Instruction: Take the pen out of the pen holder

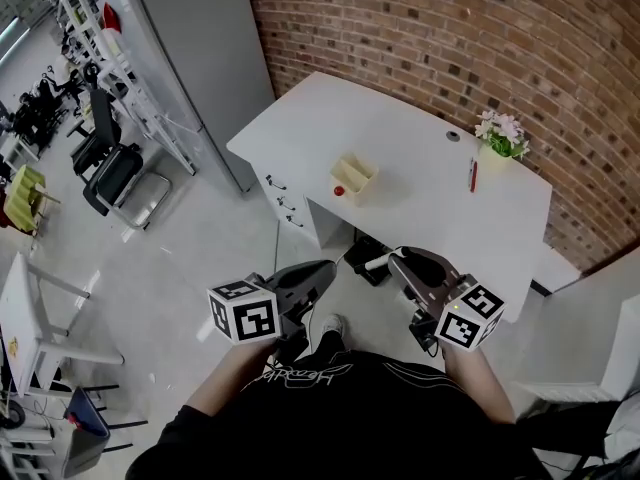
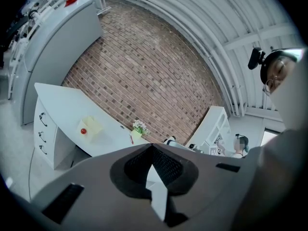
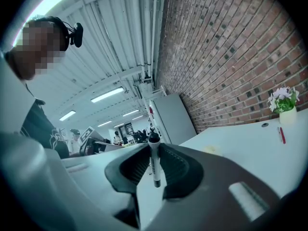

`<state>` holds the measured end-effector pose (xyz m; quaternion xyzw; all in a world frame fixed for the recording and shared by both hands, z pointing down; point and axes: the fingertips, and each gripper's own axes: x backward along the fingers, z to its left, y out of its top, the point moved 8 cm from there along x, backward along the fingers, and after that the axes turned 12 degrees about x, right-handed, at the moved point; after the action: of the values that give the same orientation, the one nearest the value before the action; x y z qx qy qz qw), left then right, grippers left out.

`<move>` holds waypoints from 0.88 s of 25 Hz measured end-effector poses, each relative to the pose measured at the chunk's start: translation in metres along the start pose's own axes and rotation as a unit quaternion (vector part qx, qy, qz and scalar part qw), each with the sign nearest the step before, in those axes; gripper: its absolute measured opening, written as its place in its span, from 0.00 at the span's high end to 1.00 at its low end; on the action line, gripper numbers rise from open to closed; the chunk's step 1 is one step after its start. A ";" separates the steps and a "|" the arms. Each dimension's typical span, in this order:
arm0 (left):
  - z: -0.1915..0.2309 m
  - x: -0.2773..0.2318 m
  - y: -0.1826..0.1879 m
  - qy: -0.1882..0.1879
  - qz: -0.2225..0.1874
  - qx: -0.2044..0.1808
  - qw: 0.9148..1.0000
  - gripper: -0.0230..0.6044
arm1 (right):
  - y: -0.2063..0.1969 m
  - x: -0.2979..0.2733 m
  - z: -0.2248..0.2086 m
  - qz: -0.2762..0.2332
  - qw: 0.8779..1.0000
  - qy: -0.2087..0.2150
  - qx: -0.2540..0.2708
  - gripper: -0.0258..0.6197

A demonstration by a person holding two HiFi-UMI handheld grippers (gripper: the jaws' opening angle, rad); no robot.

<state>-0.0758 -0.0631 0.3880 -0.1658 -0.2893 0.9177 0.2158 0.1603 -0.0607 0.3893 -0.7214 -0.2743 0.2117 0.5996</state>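
Right gripper (image 3: 155,147) pinches the white pen (image 3: 155,170) upright; left gripper (image 2: 153,147) has its jaws pressed together, empty, pen holder (image 1: 353,178) well ahead.

A white desk (image 1: 420,148) stands well ahead of the jaws, against a brick wall (image 1: 450,28). A flower pot (image 1: 500,140), possibly with artificial blooms, sits far right; a grey cabinet (image 1: 200,58) stands left.

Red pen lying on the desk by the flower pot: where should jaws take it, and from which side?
Mid-barrel of the red pen, from above, jaws across its width. It lies flat on the desk, so a level approach likely finds no edge; the flower pot stands near its far end.
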 end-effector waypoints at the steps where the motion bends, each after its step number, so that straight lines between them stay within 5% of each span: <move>1: -0.003 0.000 -0.003 -0.001 0.000 -0.002 1.000 0.96 | -0.001 0.004 0.002 -0.001 1.000 0.003 -0.005 0.85; 22: -0.040 -0.004 -0.039 -0.017 0.015 -0.025 0.999 0.96 | -0.005 0.057 0.027 0.006 1.000 0.005 0.005 0.85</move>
<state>-0.0435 -0.0175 0.3812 -0.1597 -0.3129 0.9162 0.1929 0.1858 -0.0025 0.3899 -0.7213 -0.2660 0.2130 0.6030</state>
